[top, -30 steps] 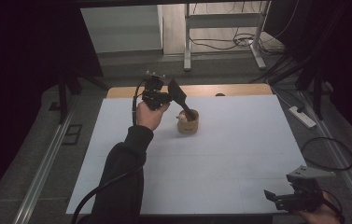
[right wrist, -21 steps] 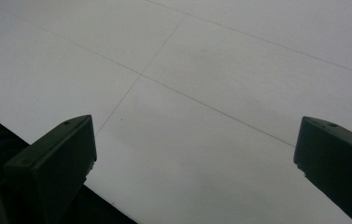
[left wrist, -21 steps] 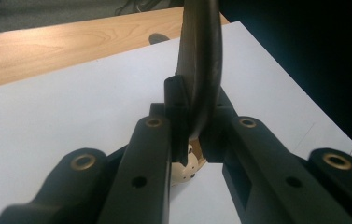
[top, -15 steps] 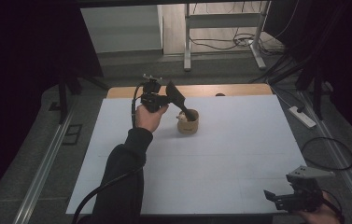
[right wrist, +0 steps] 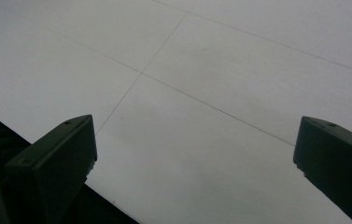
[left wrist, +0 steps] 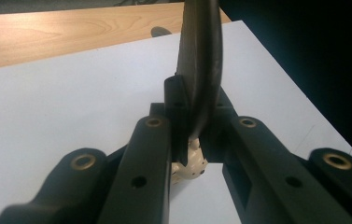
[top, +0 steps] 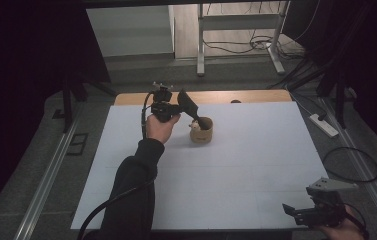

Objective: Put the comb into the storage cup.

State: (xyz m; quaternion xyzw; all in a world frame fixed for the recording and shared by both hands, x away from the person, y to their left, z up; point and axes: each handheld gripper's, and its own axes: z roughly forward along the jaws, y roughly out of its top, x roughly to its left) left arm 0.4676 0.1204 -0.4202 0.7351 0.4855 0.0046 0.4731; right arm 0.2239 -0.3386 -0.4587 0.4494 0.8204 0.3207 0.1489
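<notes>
A small tan cup (top: 201, 134) stands on the white table sheet (top: 236, 165) near the far middle. My left gripper (top: 194, 118) hangs just above the cup's left, shut on a black flat utensil (top: 188, 103) whose lower end dips into the cup. In the left gripper view the utensil (left wrist: 200, 70) rises upright between the jaws of the left gripper (left wrist: 190, 128), and a cream-coloured bit (left wrist: 190, 165) shows beneath them. My right gripper (top: 292, 214) rests low at the near right corner, open. In its own view the right gripper (right wrist: 194, 149) holds nothing over bare sheet.
A strip of bare wooden tabletop (top: 241, 95) runs along the far edge, with a small dark spot (top: 235, 101) on it. Cables and a power strip (top: 324, 125) lie on the floor to the right. Metal rails flank the table.
The left gripper and its utensil have shifted only slightly above the cup. The right gripper has stayed where it was.
</notes>
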